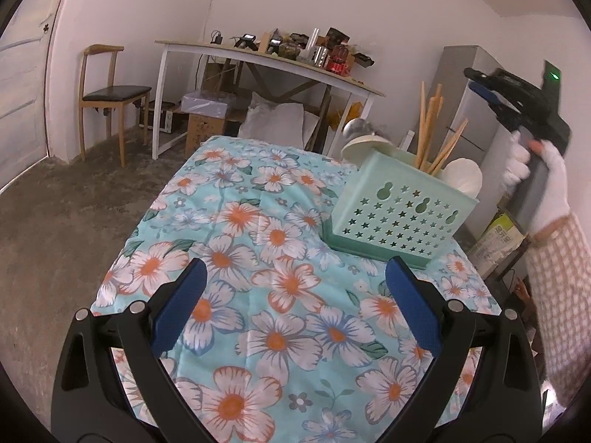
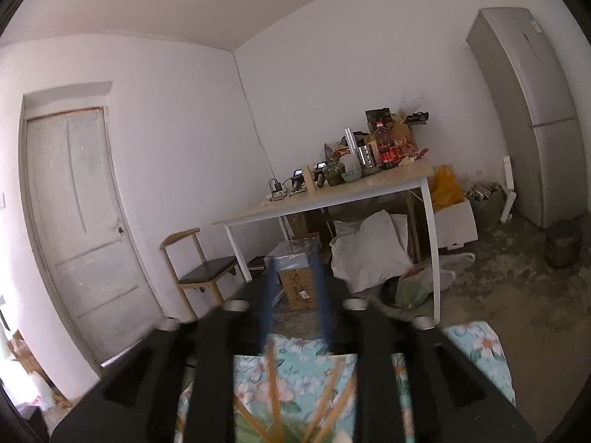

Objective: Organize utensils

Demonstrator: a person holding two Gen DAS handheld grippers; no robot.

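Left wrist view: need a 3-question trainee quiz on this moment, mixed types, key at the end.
1. True or false: the left gripper holds a spoon.
2. What sticks up tallest from the green utensil holder? A) forks B) chopsticks C) knives
3. What does the holder stand on?

Key:
1. False; its jaws are open, nothing between them.
2. B
3. The floral cloth, toward its right edge.

at lower frame the left hand-held gripper (image 1: 293, 302) gapes over the floral bench (image 1: 258, 221); at right, a mint caddy (image 1: 399, 214) holds chopsticks (image 1: 428, 129).
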